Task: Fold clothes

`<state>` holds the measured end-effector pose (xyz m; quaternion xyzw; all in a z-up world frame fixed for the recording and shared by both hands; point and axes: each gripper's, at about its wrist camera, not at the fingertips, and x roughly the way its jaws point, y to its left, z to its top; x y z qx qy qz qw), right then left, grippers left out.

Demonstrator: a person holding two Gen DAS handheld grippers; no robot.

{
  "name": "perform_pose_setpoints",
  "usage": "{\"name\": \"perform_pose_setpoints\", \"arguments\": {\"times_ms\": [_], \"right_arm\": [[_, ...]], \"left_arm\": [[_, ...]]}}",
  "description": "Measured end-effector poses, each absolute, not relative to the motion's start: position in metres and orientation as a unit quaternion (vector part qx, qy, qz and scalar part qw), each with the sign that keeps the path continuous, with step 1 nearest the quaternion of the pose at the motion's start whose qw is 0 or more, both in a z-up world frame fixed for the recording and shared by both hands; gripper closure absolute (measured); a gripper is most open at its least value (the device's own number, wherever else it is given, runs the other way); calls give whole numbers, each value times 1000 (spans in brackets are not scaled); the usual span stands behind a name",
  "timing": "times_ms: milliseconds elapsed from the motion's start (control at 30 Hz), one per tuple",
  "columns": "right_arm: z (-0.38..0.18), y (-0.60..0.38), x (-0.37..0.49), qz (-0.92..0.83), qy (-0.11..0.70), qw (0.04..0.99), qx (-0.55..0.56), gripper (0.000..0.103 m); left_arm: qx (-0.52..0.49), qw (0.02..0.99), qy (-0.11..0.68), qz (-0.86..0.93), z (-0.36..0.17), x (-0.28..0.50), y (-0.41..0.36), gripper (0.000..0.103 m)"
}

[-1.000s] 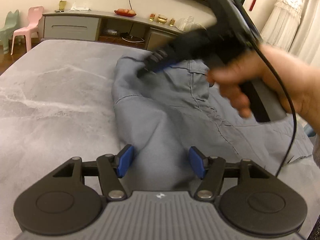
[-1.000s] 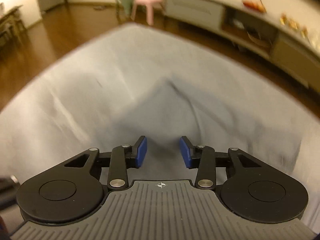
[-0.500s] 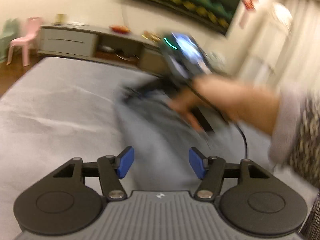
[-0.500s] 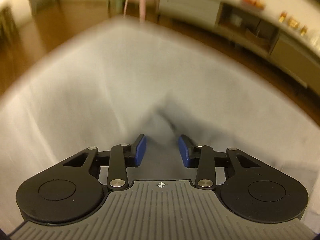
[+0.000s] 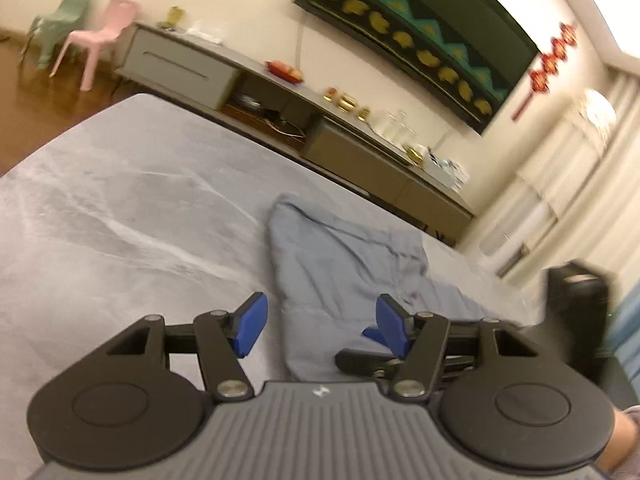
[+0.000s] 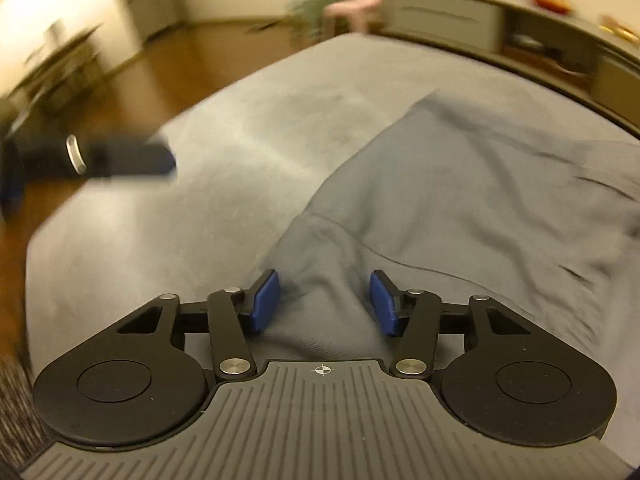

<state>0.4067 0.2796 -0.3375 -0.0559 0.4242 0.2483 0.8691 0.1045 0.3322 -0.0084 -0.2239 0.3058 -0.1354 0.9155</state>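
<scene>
The blue-grey garment (image 5: 340, 264) lies crumpled on the grey bench (image 5: 120, 216), toward its right half in the left wrist view, one rounded end turned toward the far edge. In the right wrist view the same cloth (image 6: 460, 184) spreads from the middle to the right, with a seam running across it.

The right gripper (image 6: 324, 300) hangs low over the garment's near fold; its fingers (image 6: 265, 300) are opening, with cloth bunched between them but not pressed by the pads.

The left gripper (image 5: 318, 326) hovers at the garment's near edge, fingers moderately wide and holding nothing.

Beyond the bench stand a long low cabinet (image 5: 248, 80), a pink chair (image 5: 102, 36) and a green chair (image 5: 56, 26). A dark wall panel with gold shapes (image 5: 416, 28) and a red hanging ornament (image 5: 550, 64) show above; no writing or label is readable.
</scene>
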Motion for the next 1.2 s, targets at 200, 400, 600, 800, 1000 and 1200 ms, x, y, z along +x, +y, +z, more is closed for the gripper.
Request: {"name": "perform_pose_setpoints", "arguments": {"times_ms": [200, 400, 600, 800, 1000, 1200], "right_arm": [[-406, 273, 395, 246, 420, 871, -63, 54], [-393, 221, 348, 196, 376, 905, -37, 46], [-416, 120, 318, 83, 404, 909, -63, 46], [-368, -24, 276, -75, 385, 920, -15, 31], [-274, -168, 192, -272, 341, 895, 91, 23], [-302, -242, 207, -247, 329, 896, 166, 15]], "left_arm": [[-165, 916, 313, -189, -14, 100, 291, 43], [-70, 908, 315, -268, -20, 78, 243, 43], [97, 908, 347, -214, -52, 78, 203, 46], [124, 919, 359, -105, -54, 111, 224, 42], [43, 935, 348, -49, -15, 119, 240, 45], [15, 949, 292, -119, 35, 98, 196, 44]]}}
